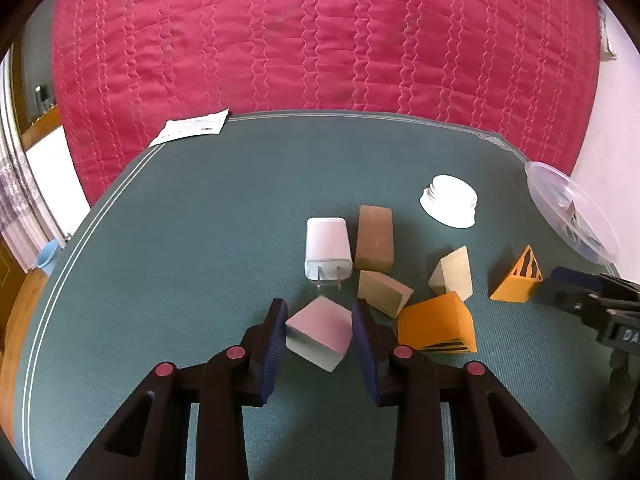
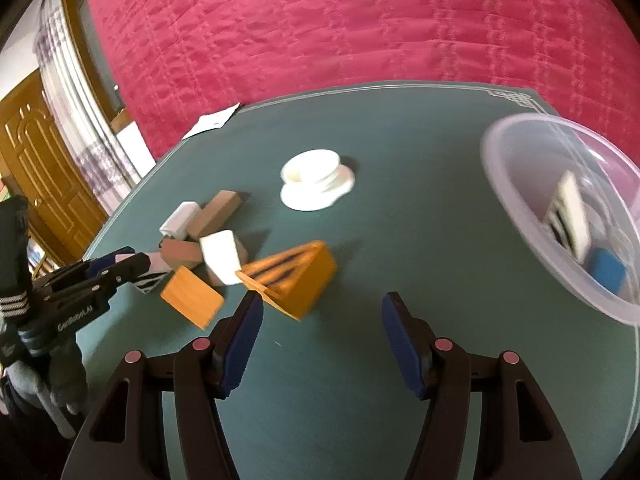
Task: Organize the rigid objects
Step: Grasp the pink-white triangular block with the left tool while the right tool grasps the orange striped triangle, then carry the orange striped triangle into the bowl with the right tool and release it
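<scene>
A pink-topped white block (image 1: 318,330) sits on the green mat between the blue pads of my left gripper (image 1: 319,308), which is shut on it. Just beyond lie a white charger plug (image 1: 328,250), a brown block (image 1: 375,238), a tan wedge (image 1: 384,292), a cream wedge (image 1: 452,272), an orange block (image 1: 438,322) and a striped orange wedge (image 1: 518,276). My right gripper (image 2: 322,300) stands open over bare mat. The striped orange wedge (image 2: 292,276) lies just ahead of its left finger.
A clear plastic bowl (image 2: 520,184) at the right edge holds a striped block and a blue piece. A white ridged lid (image 1: 450,200) rests mid-mat. A paper sheet (image 1: 192,128) lies at the far left corner. A red quilted bed (image 1: 320,40) lies behind the table.
</scene>
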Motion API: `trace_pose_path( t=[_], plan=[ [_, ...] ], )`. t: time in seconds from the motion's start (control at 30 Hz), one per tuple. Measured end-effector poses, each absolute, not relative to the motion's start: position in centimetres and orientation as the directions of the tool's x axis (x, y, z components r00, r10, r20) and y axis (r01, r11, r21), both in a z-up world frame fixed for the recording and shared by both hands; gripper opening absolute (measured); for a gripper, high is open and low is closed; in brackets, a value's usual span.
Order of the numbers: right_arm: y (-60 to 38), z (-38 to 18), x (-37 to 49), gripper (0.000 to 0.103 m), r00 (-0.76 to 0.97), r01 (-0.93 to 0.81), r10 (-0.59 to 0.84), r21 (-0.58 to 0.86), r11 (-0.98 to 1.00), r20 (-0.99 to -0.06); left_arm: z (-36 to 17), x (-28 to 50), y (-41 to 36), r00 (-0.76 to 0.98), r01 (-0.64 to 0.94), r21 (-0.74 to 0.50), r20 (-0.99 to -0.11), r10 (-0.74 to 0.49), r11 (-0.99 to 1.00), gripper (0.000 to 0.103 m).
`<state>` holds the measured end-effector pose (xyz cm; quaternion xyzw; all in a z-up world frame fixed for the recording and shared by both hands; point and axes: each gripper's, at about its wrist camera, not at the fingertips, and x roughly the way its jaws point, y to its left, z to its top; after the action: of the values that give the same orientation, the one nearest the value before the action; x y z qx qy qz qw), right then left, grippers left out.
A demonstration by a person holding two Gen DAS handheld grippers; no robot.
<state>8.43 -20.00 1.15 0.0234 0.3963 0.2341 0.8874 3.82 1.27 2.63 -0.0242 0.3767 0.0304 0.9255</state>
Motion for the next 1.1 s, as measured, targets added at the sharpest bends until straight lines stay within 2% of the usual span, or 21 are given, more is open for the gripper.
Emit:
trace_pose_path(
  t=[0.23, 0.33, 0.4, 0.6, 0.77, 0.93, 1.1],
  plan=[
    [-16.6, 0.7, 9.9, 0.063, 0.573, -0.391, 0.389, 0.177, 0.903, -0.721, 2.5, 3.9, 1.9, 0.71, -0.071, -0.057, -0.704, 0.01, 0.996, 0.035],
    [-16.4, 0.8, 9.9, 0.063, 0.577, -0.39, 0.391, 0.179, 0.903, -0.717, 2.5, 3.9, 2.0, 0.709, -0.07, -0.061, -0.705, 0.007, 0.996, 0.039],
    [-16.3, 0.7, 10.0, 0.063, 0.581, -0.388, 0.384, 0.17, 0.906, -0.718, 2.3, 3.9, 2.1, 0.704, -0.078, -0.059, -0.71, 0.013, 0.995, 0.051],
    [-15.4, 0.5, 9.4, 0.06, 0.605, -0.386, 0.325, 0.089, 0.918, -0.726, 1.9, 3.7, 2.1, 0.696, -0.073, -0.058, -0.718, 0.009, 0.996, 0.063],
    [-15.6, 0.5, 9.5, 0.059, 0.608, -0.384, 0.328, 0.094, 0.919, -0.723, 0.9, 4.1, 1.4, 0.671, -0.056, -0.022, -0.741, 0.022, 0.998, 0.063],
    [-16.0, 0.7, 9.4, 0.059, 0.614, -0.382, 0.34, 0.109, 0.918, -0.712, 0.7, 4.2, 1.4, 0.666, -0.049, -0.026, -0.746, 0.013, 0.998, 0.048],
    [-16.4, 0.9, 9.1, 0.059, 0.621, -0.386, 0.356, 0.123, 0.914, -0.699, 0.7, 4.2, 1.4, 0.67, -0.045, -0.032, -0.742, 0.006, 0.998, 0.043]
  ],
)
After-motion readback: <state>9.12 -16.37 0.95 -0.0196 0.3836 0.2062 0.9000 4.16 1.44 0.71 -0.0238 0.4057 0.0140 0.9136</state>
